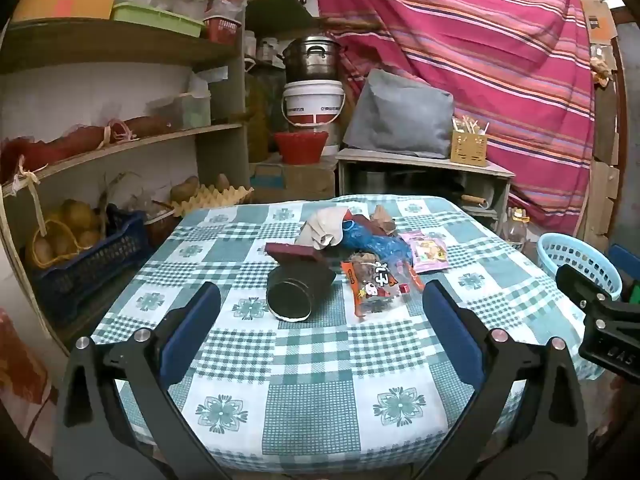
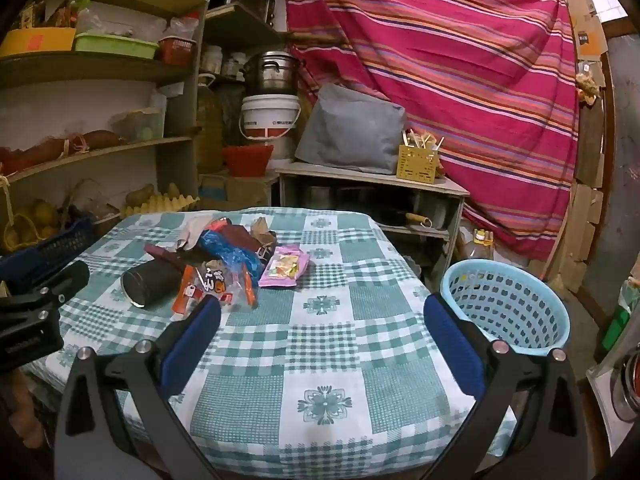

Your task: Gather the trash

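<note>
Left claw (image 1: 320,320): two black angular fingers, each faced inside with a blue rectangular pad (image 1: 191,330) and fixed by round silver screws on the linkage arms. Right claw (image 2: 322,328): identical build, black frame with triangular cut-outs, blue pads (image 2: 454,344), silver pivot screws. Seen from the side, each claw body is a black block bearing small screws and faint embossed lettering.
</note>
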A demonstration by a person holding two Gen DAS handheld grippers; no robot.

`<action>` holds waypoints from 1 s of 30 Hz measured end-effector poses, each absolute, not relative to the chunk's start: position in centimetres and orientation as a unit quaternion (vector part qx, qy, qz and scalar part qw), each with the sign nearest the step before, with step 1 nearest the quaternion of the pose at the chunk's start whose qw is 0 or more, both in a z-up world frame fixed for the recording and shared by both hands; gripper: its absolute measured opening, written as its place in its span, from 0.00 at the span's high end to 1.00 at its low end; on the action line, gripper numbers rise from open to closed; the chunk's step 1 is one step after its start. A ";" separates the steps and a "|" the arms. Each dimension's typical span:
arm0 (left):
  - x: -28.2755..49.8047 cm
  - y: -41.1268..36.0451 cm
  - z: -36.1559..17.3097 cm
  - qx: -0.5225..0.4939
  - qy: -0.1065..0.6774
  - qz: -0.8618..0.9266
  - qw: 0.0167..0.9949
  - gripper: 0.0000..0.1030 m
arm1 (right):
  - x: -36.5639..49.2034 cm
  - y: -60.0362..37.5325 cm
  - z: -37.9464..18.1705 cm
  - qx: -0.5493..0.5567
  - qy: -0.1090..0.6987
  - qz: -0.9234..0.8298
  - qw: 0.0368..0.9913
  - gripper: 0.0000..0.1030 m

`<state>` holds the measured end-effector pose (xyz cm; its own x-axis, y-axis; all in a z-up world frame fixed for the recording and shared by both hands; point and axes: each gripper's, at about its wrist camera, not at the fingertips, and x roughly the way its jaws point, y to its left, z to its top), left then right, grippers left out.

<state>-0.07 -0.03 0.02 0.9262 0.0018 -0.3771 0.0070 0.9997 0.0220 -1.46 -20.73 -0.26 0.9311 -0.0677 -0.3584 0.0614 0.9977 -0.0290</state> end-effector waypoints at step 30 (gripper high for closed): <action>-0.2 -0.4 0.4 0.014 0.194 0.001 0.981 0.05 | -1.5 -20.9 -0.5 -0.011 0.181 -0.038 0.983 0.04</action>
